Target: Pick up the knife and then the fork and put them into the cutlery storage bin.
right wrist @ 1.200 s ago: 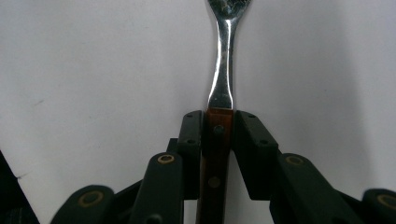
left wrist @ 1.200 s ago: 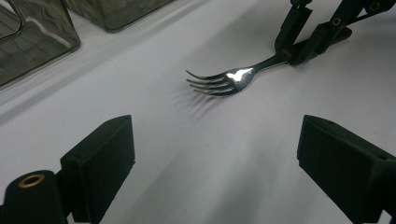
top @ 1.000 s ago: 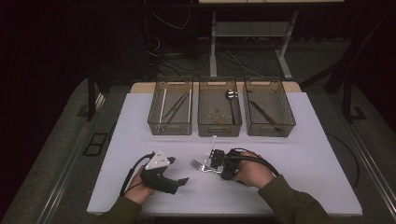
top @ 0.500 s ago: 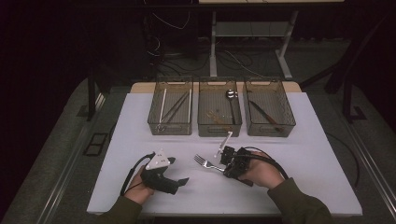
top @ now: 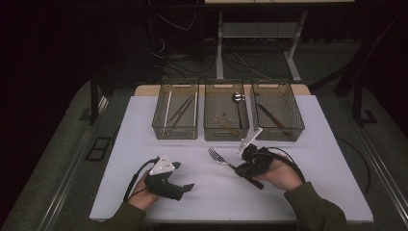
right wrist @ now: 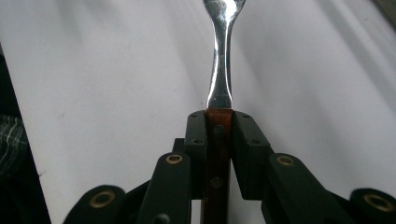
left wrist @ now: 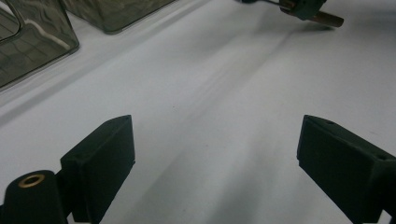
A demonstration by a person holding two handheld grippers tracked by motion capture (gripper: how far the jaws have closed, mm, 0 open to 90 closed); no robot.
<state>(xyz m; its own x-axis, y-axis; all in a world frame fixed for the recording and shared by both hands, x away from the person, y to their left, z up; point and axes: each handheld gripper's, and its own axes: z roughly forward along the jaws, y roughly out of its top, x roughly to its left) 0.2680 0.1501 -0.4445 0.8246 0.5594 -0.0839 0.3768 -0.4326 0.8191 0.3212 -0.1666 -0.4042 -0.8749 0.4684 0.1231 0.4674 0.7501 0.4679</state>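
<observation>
A fork [top: 220, 158] with a steel head and a wooden handle [right wrist: 217, 154] is clamped in my right gripper [top: 246, 167], which is shut on the handle. The tines point left and slightly away, just above the white table [top: 308, 144], right of centre. In the right gripper view the steel neck [right wrist: 220, 74] runs straight up from between the two black jaws. My left gripper [top: 182, 176] rests at the front left of the table, its jaws wide open with nothing between them [left wrist: 215, 158].
Three clear bins stand in a row at the back: the left bin [top: 175, 115] with chopsticks, the middle bin [top: 226, 117] with a spoon and other utensils, the right bin [top: 277, 114] with dark-handled cutlery. Cables trail from both grippers.
My right gripper has carried the fork to the right and slightly away from the person, a little higher. The left gripper has stayed where it was.
</observation>
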